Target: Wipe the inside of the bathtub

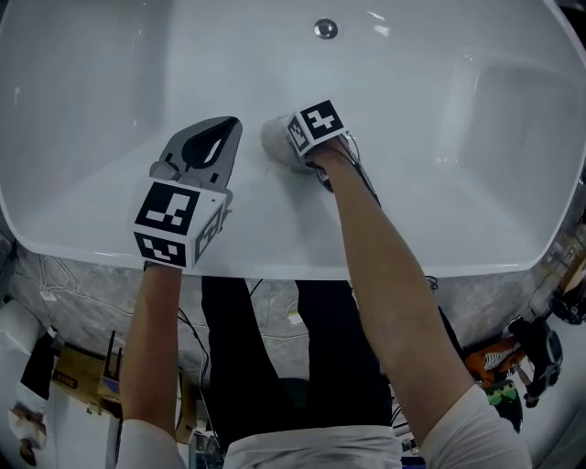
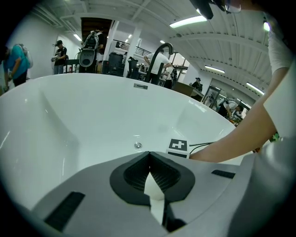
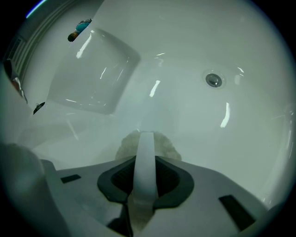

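The white bathtub [image 1: 275, 261] fills the upper head view, with its drain [image 1: 325, 28] at the far side. My right gripper [image 1: 295, 154] reaches down inside the tub and is shut on the white strap of a pale fuzzy wiping pad [image 1: 275, 137]. The pad [image 3: 159, 141] lies pressed against the tub's inner wall, short of the drain [image 3: 213, 80]. My left gripper [image 1: 222, 128] hangs over the near rim, shut, with nothing between its jaws. In the left gripper view its tips [image 2: 149, 153] meet, and beyond them I see the right gripper's marker cube [image 2: 178, 146].
A moulded seat recess [image 1: 513, 110] is set into the tub's right end. Below the rim the person's dark legs [image 1: 265, 366] stand among cables, boxes and orange and green tools [image 1: 499, 366]. Several people [image 2: 60, 55] stand beyond the tub.
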Demonstrator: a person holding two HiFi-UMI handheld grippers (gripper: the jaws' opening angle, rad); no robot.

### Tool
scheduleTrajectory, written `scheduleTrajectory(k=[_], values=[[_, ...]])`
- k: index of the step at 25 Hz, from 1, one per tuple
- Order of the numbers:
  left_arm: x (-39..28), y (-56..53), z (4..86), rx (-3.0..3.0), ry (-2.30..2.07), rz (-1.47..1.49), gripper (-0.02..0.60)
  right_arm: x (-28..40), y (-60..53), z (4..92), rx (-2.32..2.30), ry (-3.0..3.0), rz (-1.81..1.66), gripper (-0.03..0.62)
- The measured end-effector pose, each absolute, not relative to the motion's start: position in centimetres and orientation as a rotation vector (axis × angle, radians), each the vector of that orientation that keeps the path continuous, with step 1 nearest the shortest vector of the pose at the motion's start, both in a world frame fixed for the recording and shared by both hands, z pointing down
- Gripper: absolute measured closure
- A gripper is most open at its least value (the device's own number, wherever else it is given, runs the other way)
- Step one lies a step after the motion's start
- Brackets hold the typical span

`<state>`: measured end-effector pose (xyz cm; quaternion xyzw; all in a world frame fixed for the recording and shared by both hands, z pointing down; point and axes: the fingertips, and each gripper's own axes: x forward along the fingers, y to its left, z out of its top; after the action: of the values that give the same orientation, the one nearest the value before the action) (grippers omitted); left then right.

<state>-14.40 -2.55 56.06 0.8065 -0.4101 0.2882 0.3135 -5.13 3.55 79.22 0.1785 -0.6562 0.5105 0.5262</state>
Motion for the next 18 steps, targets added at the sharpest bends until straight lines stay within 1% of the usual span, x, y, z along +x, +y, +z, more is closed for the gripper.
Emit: scheduleTrajectory(k=[3, 8, 18], values=[[-13.2, -2.7, 55.6, 2.113, -1.108, 0.743, 0.575, -4.4, 3.5, 79.0, 0.4, -1.576, 1.194, 0.502], [-10.3, -2.9, 54.6, 2.107, -1.116, 0.725, 0.575, -1.1, 3.3, 78.7, 0.396, -1.562, 1.183, 0.502], [-4.8, -3.2, 54.8, 2.174, -0.974, 0.718, 0.575, 2.9, 3.8, 78.1, 0.48, -1.547, 1.261, 0.502]])
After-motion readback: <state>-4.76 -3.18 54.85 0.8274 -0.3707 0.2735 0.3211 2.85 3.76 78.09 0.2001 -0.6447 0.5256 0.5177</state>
